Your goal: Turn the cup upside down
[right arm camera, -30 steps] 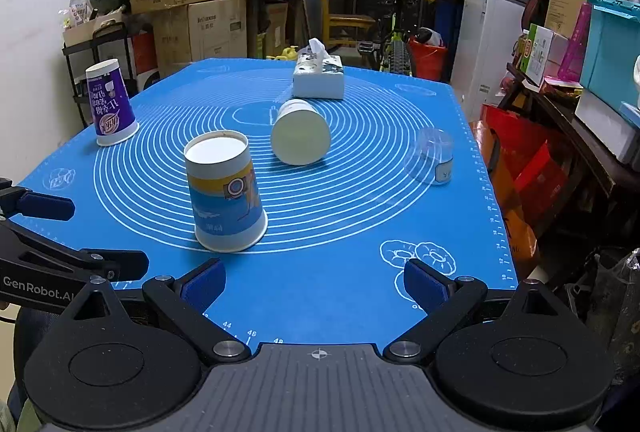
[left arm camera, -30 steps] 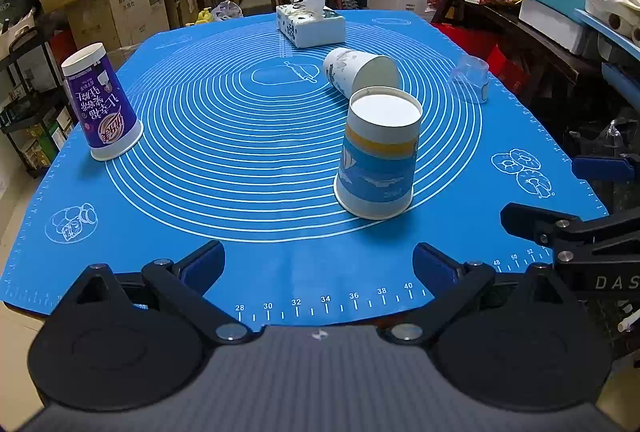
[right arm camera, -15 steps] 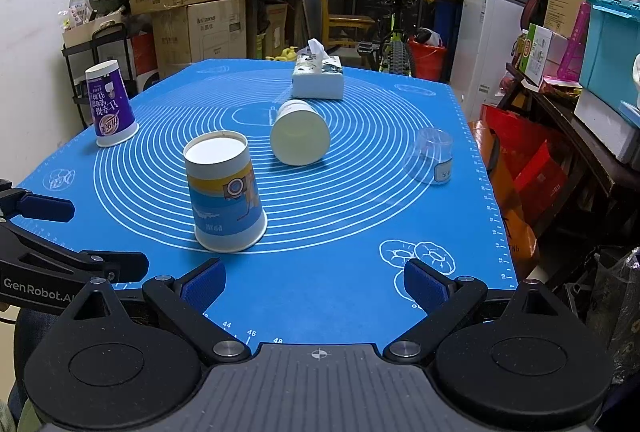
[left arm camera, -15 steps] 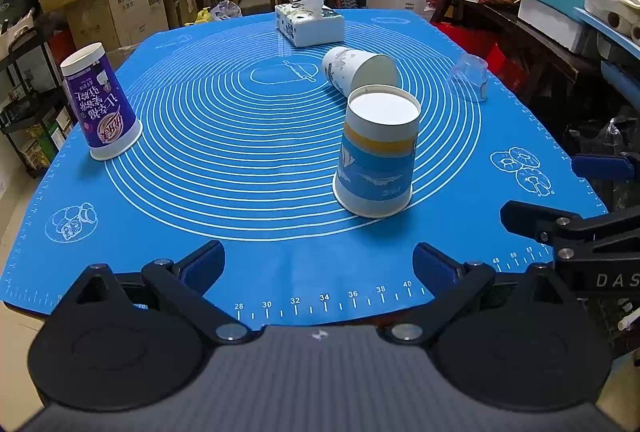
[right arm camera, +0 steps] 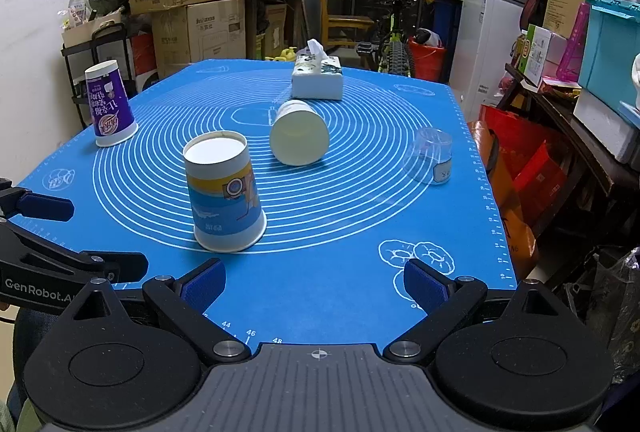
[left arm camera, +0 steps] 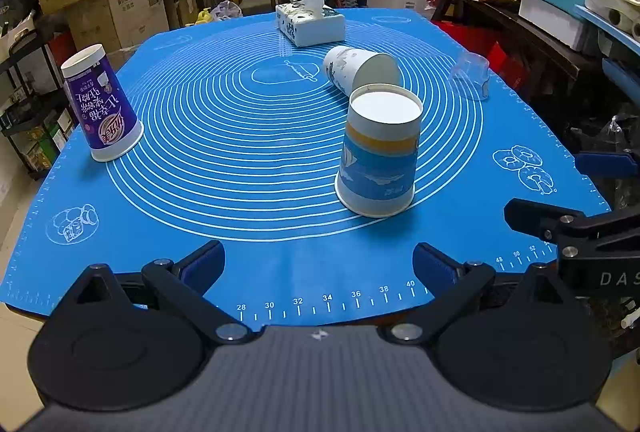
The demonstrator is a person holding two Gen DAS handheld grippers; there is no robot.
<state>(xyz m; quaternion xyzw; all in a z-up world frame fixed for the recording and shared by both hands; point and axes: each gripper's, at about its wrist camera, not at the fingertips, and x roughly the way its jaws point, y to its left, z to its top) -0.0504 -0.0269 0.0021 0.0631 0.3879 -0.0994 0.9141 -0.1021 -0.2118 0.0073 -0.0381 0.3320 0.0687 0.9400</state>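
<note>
A: Starting at the left, what is sitting on the blue baking mat [left arm camera: 248, 136]?

B: A purple paper cup [left arm camera: 102, 104] is standing rim-down near the mat's left edge, well apart from the blue-and-yellow paper cup [left arm camera: 380, 152]. That blue-and-yellow cup is my landmark; it is standing upside down, base up, rim resting flat on the mat.

A: And around it?

B: Just behind it, a white paper cup [left arm camera: 356, 70] is lying on its side; from the right wrist view its flat end [right arm camera: 299, 138] is facing the camera. Farther behind the landmark cup, a tissue box [left arm camera: 310, 22] is sitting near the far edge of the bench. To the right of the landmark cup, a clear plastic cup [right arm camera: 430, 156] is standing upside down, well apart from it.

A: What are the grippers doing?

B: The left gripper [left arm camera: 318, 264] is hovering at the near edge of the mat, jaws spread wide and holding nothing, with the landmark cup ahead of it, slightly right. The right gripper [right arm camera: 314, 284] is likewise hanging at the near edge, jaws wide apart and empty, the landmark cup ahead to its left. Neither is touching any cup.
</note>
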